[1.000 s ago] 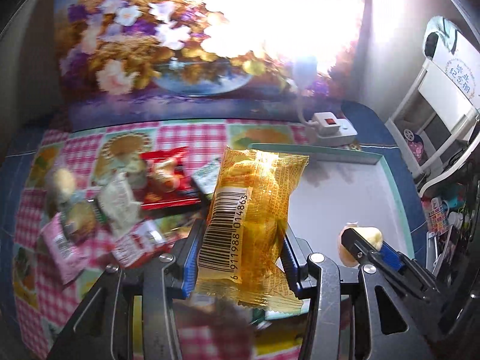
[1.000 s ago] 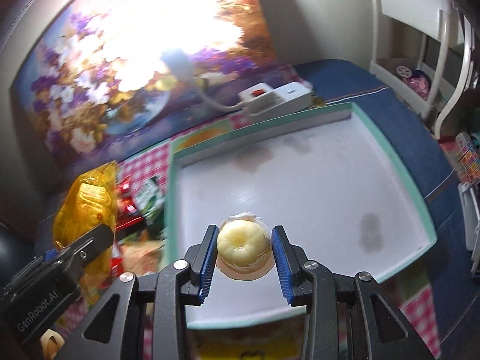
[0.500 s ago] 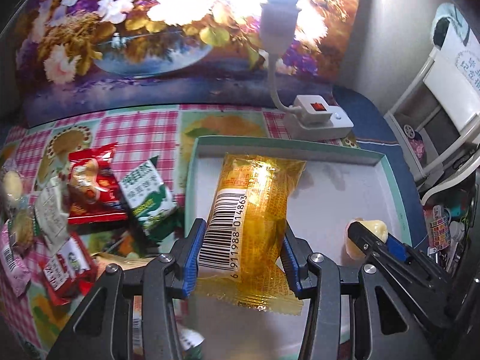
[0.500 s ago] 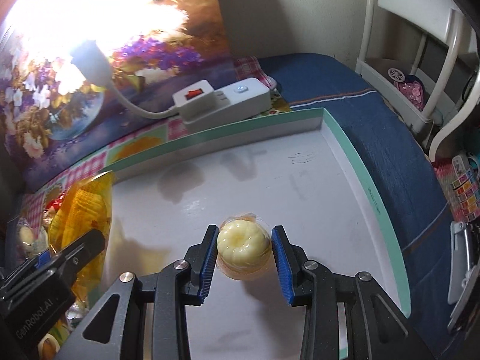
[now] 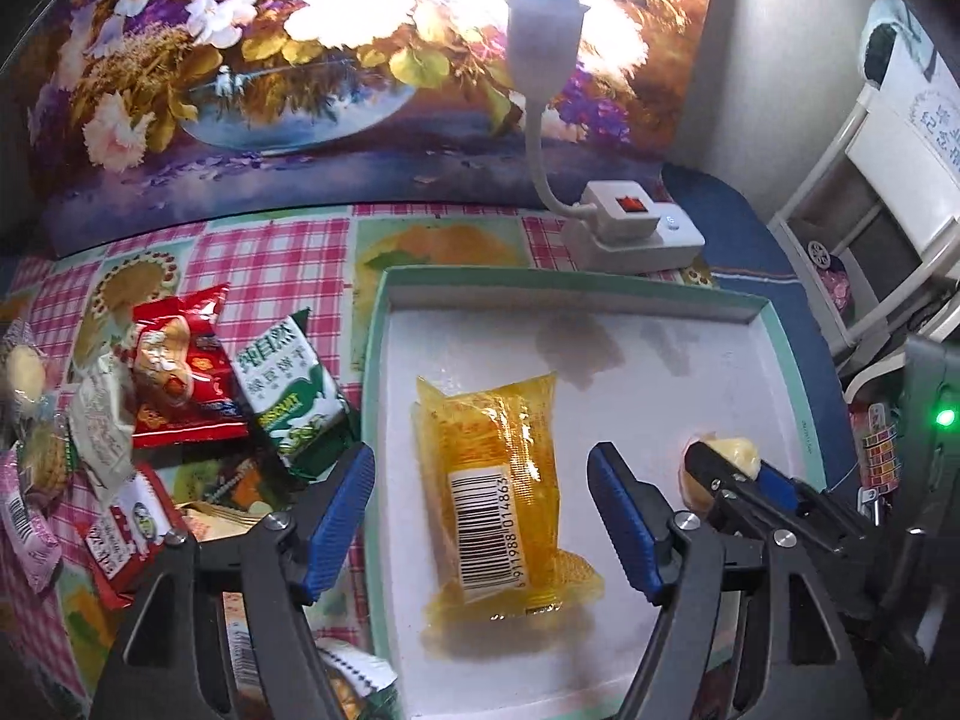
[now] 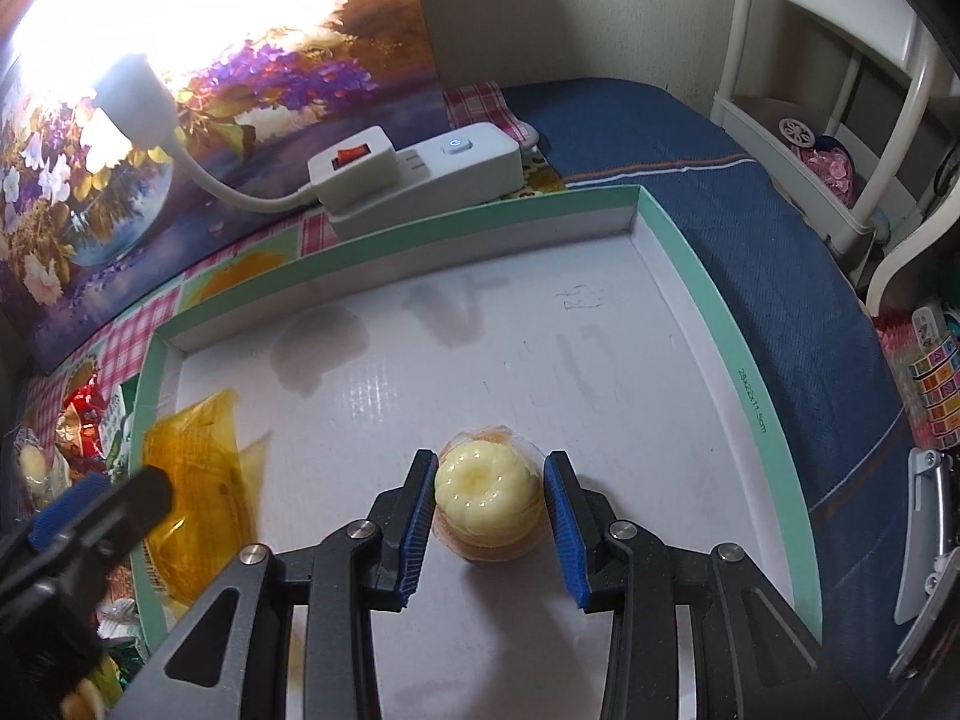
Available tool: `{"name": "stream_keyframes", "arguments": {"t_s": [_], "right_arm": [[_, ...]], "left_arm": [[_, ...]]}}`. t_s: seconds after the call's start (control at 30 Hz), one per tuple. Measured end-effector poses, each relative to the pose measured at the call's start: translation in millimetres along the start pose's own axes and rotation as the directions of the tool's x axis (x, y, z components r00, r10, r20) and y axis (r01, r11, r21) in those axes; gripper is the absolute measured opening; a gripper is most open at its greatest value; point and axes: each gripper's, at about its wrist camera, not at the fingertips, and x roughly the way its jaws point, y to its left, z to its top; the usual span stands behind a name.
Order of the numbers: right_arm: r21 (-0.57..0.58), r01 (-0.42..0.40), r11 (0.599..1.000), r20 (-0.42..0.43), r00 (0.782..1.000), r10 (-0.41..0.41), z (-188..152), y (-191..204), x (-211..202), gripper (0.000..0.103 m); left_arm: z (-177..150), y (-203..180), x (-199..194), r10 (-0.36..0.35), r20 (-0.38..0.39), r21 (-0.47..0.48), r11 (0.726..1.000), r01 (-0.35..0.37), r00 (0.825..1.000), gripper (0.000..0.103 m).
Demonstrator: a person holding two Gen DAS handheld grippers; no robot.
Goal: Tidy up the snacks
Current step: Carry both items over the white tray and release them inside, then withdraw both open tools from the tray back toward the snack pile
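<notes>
A yellow snack packet with a barcode lies flat in the white tray with a green rim. My left gripper is open, its blue pads wide on either side of the packet. My right gripper holds a pale yellow jelly cup between its pads, which have a small gap to the cup's sides; the cup sits on the tray floor. The packet also shows in the right wrist view.
Several loose snack packets lie on the checked cloth left of the tray, among them a red one and a green-white one. A white power strip with a lamp stands behind the tray. White chair at right.
My left gripper has opened and let the yellow packet drop flat into the tray. My right gripper's pads have parted slightly around the jelly cup, now resting on the tray floor.
</notes>
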Motion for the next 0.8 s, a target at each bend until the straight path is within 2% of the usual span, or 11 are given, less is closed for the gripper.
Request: {"name": "stream_keyframes", "arguments": {"t_s": [0.2,0.27,0.4,0.47,0.67,0.77,0.8], "right_arm": [[0.001,0.002,1.000,0.001,1.000,-0.002,-1.9,1.3,-7.2,0.043],[-0.004,0.003,1.000,-0.003,1.000,-0.003,-1.8,3.7,-9.8,0.063],[-0.009,0.007,1.000,-0.004,1.000,-0.007,-3.2,8.3,-17.2,0.067],[-0.010,0.005,1.000,-0.006,1.000,-0.005,-4.3,10.9,-20.0,0.078],[-0.023,-0.019,1.000,0.002,1.000,0.019,-7.7,28.2,-34.3,0.103],[-0.032,-0.036,0.999,0.018,0.999,0.037,-10.1,39.9,-41.9,0.103],[-0.033,-0.042,0.999,0.022,0.999,0.042,-11.5,43.8,-44.4,0.103]], "left_arm": [[2.2,14.6,-13.2,0.067,-0.003,-0.016,0.998,-0.067,0.998,0.080],[3.0,24.4,-17.9,0.092,-0.008,-0.036,0.995,-0.092,0.996,0.080],[2.4,45.6,-26.7,0.144,-0.011,-0.081,0.986,-0.144,0.990,0.089],[1.5,55.3,-31.5,0.174,-0.011,-0.101,0.980,-0.174,0.985,0.089],[-5.1,92.9,-46.8,0.291,-0.017,-0.156,0.944,-0.290,0.957,0.090],[-9.5,112.8,-55.5,0.340,-0.011,-0.184,0.924,-0.336,0.940,0.092],[-11.4,120.5,-58.5,0.356,-0.013,-0.197,0.915,-0.351,0.934,0.100]]}}
